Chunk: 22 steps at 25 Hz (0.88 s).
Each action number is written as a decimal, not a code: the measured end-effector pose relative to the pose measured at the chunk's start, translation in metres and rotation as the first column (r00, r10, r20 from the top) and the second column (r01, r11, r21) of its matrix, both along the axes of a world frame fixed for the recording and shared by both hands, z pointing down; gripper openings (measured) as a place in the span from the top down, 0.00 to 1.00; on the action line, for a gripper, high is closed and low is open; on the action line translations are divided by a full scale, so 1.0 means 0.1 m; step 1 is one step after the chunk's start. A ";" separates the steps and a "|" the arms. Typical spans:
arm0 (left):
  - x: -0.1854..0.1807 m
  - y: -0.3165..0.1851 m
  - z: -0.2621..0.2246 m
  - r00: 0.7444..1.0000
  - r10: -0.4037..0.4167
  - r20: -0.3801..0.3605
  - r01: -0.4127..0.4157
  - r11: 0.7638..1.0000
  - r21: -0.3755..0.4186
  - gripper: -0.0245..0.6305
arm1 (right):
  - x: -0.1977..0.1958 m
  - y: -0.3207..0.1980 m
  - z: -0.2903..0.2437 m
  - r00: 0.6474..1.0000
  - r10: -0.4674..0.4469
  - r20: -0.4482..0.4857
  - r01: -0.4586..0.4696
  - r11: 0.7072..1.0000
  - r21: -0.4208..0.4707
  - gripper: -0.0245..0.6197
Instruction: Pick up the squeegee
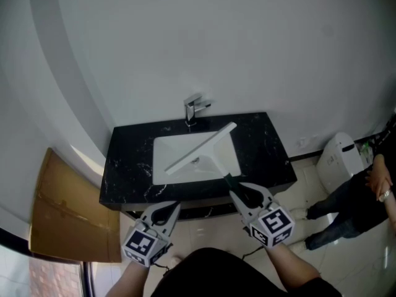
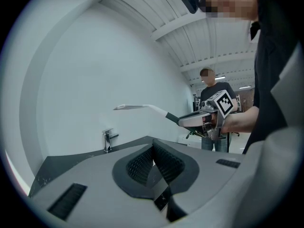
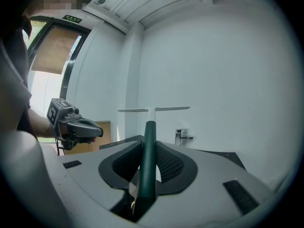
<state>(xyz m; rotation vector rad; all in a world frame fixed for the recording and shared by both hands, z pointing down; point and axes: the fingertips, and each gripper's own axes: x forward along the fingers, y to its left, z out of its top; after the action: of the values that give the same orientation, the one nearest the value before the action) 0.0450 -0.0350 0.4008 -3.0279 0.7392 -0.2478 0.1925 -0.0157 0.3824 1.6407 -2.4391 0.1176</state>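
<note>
The squeegee (image 1: 209, 151) has a long white blade, a white neck and a dark green handle. It hangs over the white sink basin (image 1: 163, 151), with my right gripper (image 1: 235, 189) shut on the handle. In the right gripper view the green handle (image 3: 149, 151) runs out between the pads, and the blade (image 3: 164, 109) lies level beyond it. My left gripper (image 1: 171, 209) is in front of the counter's edge, left of the right one, shut with nothing in it. Its pads (image 2: 142, 165) meet in the left gripper view. That view also shows the squeegee (image 2: 142, 107) and the right gripper (image 2: 189, 120) to its right.
A black marble counter (image 1: 129, 161) holds the sink and a chrome tap (image 1: 192, 111) against the white wall. A brown board (image 1: 62, 212) leans at the left. A white toilet (image 1: 338, 156) and a standing person (image 1: 352, 206) are at the right.
</note>
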 end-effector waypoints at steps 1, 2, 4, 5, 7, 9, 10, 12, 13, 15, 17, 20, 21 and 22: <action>0.00 0.00 -0.01 1.000 -0.003 -0.004 0.003 1.000 -0.003 0.98 | 0.00 0.00 0.00 1.000 -0.003 -0.001 0.003 1.000 0.001 0.81; 0.00 0.00 -0.02 1.000 -0.004 -0.004 0.004 1.000 -0.002 0.98 | 0.00 0.00 -0.01 1.000 -0.005 -0.001 0.005 1.000 0.003 0.81; 0.00 0.00 -0.02 1.000 -0.006 -0.002 0.006 1.000 0.000 0.98 | -0.01 0.00 -0.01 1.000 -0.012 0.002 0.012 1.000 0.005 0.81; 0.00 0.00 -0.02 1.000 -0.004 -0.001 0.004 1.000 0.001 0.98 | -0.01 0.00 -0.01 1.000 -0.015 0.004 0.015 1.000 0.006 0.81; 0.00 0.01 0.01 1.000 -0.002 0.003 0.002 1.000 0.002 0.98 | -0.01 0.00 -0.01 1.000 -0.016 0.005 0.016 1.000 0.008 0.81; 0.00 0.02 0.02 1.000 -0.003 0.003 0.003 1.000 0.000 0.98 | -0.01 0.00 -0.01 1.000 -0.018 0.004 0.018 1.000 0.007 0.81; 0.00 0.02 0.02 1.000 -0.003 0.003 0.003 1.000 0.001 0.98 | -0.01 0.00 -0.01 1.000 -0.019 0.004 0.019 1.000 0.005 0.81; -0.01 0.02 0.03 1.000 -0.004 0.003 0.004 1.000 0.000 0.98 | -0.01 0.01 -0.01 1.000 -0.021 0.002 0.021 1.000 0.003 0.81; -0.01 0.03 0.03 1.000 -0.005 0.003 0.005 1.000 -0.002 0.98 | -0.01 0.01 -0.01 1.000 -0.021 0.003 0.021 1.000 0.002 0.81; -0.01 0.03 0.02 1.000 -0.011 0.001 0.011 1.000 -0.011 0.98 | 0.00 0.01 -0.02 1.000 -0.017 0.003 0.017 1.000 0.000 0.81; 0.00 0.03 0.00 1.000 -0.023 -0.004 0.023 1.000 -0.020 0.98 | 0.01 0.00 -0.03 1.000 -0.013 0.001 0.013 1.000 0.000 0.81; -0.01 0.04 0.00 1.000 -0.029 -0.005 0.029 0.999 -0.021 0.98 | 0.00 0.00 -0.03 1.000 -0.022 -0.001 0.022 1.000 0.002 0.81; -0.01 0.04 0.00 0.999 -0.033 -0.006 0.033 0.999 -0.023 0.98 | 0.00 0.00 -0.02 1.000 -0.023 0.000 0.023 1.000 0.002 0.81; -0.01 0.04 -0.01 0.999 -0.034 -0.005 0.034 0.999 -0.022 0.98 | 0.00 0.00 -0.02 1.000 -0.025 -0.001 0.025 1.000 0.003 0.81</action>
<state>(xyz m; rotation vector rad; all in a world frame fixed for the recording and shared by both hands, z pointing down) 0.0443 -0.0307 0.4002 -3.0403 0.7941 -0.2496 0.1921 -0.0155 0.3800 1.6109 -2.4595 0.1100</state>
